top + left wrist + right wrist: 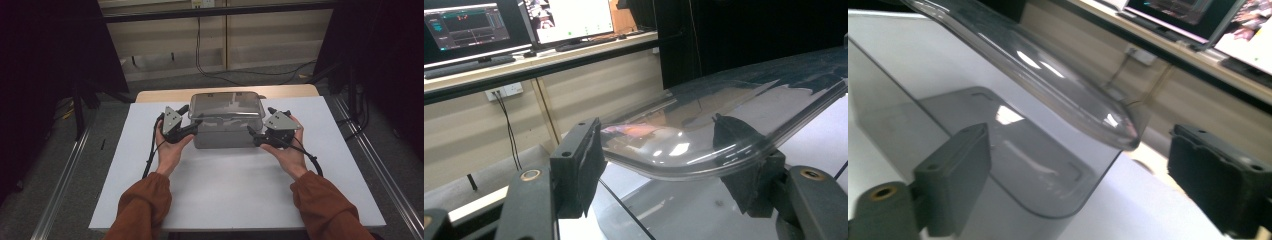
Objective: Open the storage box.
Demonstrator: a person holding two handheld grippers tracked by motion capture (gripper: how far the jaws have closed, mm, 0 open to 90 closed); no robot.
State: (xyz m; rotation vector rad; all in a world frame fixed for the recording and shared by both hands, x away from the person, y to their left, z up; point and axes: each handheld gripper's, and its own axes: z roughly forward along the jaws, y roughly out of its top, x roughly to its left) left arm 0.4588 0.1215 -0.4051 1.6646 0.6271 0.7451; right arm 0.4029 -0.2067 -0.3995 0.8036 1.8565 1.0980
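Left jaws: clamped on the lid's rim at the box's left end; in the left gripper view one pad sits outside the clear edge, the other shows through the plastic from inside.
Left gripper: held against the box's upper left corner, grey plate on top, cable trailing down past the wrist.
Right jaws: spread wide, nothing pressed between them; in the right gripper view the lid's corner hangs in the gap, touching neither pad.
Right gripper: just beside the box's right end, near its front corner, apart from the wall.
Lid: clear, domed, sitting on top of the box; whether it is fully seated I cannot tell.
Box: grey, see-through, standing at the far middle of the board, between both grippers.
Board: white, lying on a wooden table.
Hands: left and right grip the tools from below, rust-coloured sleeves at the near edge.
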